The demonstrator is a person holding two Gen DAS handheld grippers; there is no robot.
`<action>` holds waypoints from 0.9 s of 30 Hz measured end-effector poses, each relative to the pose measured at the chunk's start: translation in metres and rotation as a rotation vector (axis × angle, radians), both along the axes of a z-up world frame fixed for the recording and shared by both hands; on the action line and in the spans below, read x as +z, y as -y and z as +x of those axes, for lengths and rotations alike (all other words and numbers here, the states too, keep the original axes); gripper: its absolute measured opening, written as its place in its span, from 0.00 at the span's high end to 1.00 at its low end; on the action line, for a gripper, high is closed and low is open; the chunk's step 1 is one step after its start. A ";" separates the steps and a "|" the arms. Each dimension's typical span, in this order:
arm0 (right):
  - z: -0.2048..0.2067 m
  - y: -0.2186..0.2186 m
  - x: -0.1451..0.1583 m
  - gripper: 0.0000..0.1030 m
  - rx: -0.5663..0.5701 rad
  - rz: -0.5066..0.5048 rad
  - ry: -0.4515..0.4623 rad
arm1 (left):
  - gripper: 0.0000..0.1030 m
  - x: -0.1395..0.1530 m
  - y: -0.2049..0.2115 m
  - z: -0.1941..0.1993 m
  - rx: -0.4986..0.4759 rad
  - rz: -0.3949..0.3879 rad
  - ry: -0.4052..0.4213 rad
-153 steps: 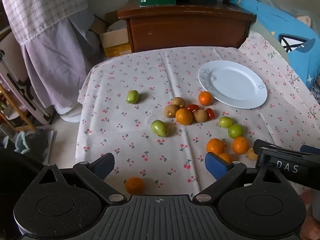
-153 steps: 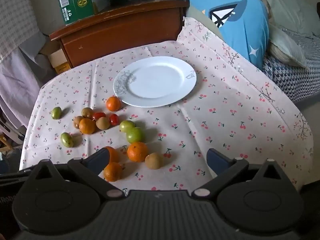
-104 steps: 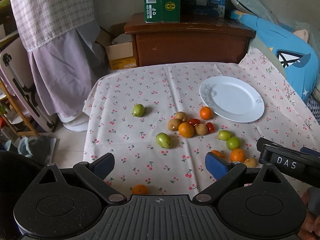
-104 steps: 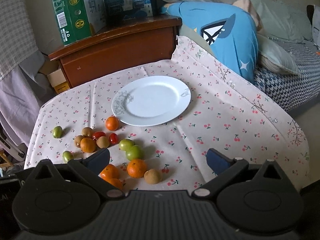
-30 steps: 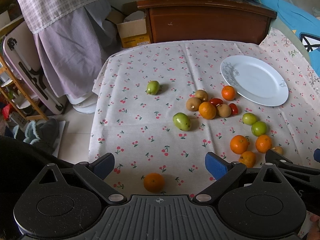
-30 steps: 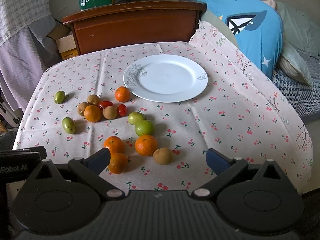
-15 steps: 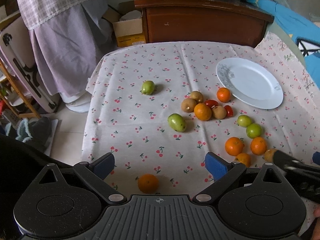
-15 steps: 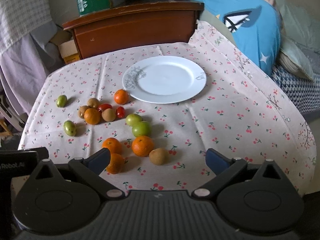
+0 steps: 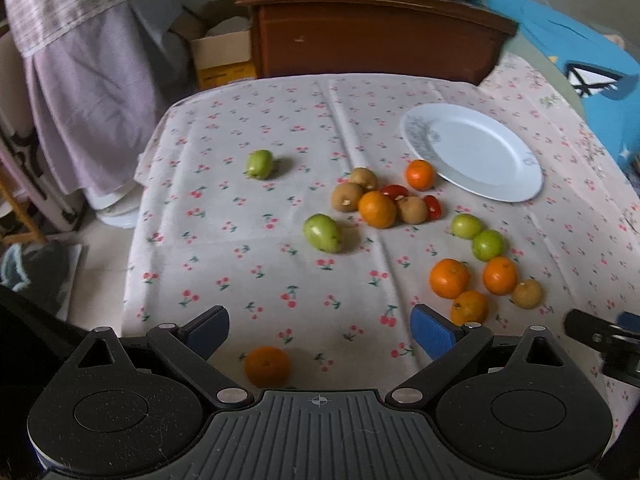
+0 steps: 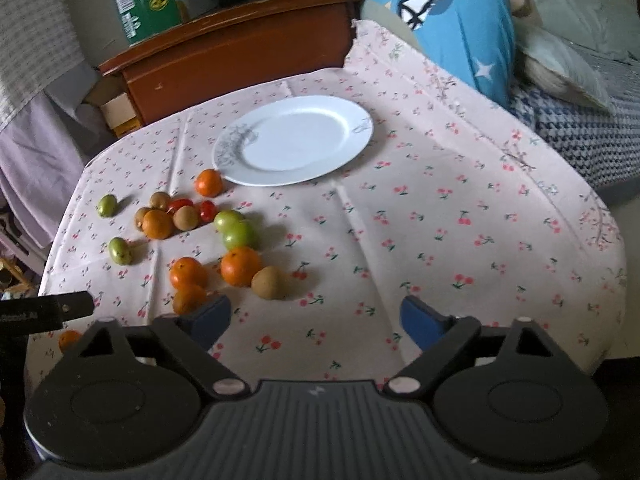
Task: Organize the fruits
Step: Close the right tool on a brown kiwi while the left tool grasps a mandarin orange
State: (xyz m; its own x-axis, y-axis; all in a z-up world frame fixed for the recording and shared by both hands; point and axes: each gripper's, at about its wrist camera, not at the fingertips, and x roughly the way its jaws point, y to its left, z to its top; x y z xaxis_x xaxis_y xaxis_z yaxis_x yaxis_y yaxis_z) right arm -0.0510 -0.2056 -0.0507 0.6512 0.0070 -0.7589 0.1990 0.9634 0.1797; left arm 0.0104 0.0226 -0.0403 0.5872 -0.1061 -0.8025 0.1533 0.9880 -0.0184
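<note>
A white plate (image 9: 472,152) was set on the cherry-print tablecloth (image 9: 248,256) and served as the reference point; nothing was seen on it. A small orange (image 9: 419,174) was positioned just beside the plate's near-left rim. Further out from that rim, a tight cluster was observed: three brown kiwis (image 9: 347,197), one larger orange (image 9: 377,209) and two red cherry tomatoes (image 9: 394,191), several of them touching. Two green fruits (image 9: 487,245) were found side by side nearer the cameras than the plate, and beyond them a group of three oranges (image 9: 449,278) with one kiwi (image 9: 527,293) alongside. Two more green fruits were located well to the left of the plate, one (image 9: 322,233) near the cluster and one (image 9: 259,164) apart from everything else. A single orange (image 9: 267,365) was recorded farthest from the plate, close to the table's near edge.

The left gripper (image 9: 320,330) was held above that near edge with its jaws spread wide and nothing between them; the single orange was seen just below the gap. The right gripper (image 10: 316,320) was likewise held with its jaws spread and nothing gripped, and the three-orange group (image 10: 188,272) was seen by its left finger. A wooden cabinet (image 9: 372,36) was visible behind the table.
</note>
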 end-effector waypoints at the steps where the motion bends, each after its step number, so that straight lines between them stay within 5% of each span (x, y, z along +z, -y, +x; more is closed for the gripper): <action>1: 0.000 -0.002 -0.001 0.17 0.007 0.003 0.001 | 0.05 -0.001 0.002 -0.001 -0.011 0.000 0.003; 10: 0.011 -0.006 -0.013 0.51 0.056 0.045 0.018 | 0.05 -0.014 0.011 -0.002 -0.084 -0.035 -0.006; 24: 0.035 -0.015 -0.029 0.61 0.125 0.093 0.021 | 0.07 -0.025 0.022 -0.008 -0.169 -0.076 0.031; 27: 0.038 -0.016 -0.033 0.74 0.125 0.066 0.014 | 0.07 -0.023 0.025 -0.011 -0.196 -0.076 0.052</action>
State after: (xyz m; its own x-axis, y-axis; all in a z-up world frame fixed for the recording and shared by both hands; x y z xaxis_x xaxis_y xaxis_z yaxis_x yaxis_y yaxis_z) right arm -0.0134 -0.1897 -0.0841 0.6527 0.1384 -0.7448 0.0754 0.9664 0.2456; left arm -0.0008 -0.0022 -0.0629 0.5895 -0.2808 -0.7574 0.3447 0.9354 -0.0786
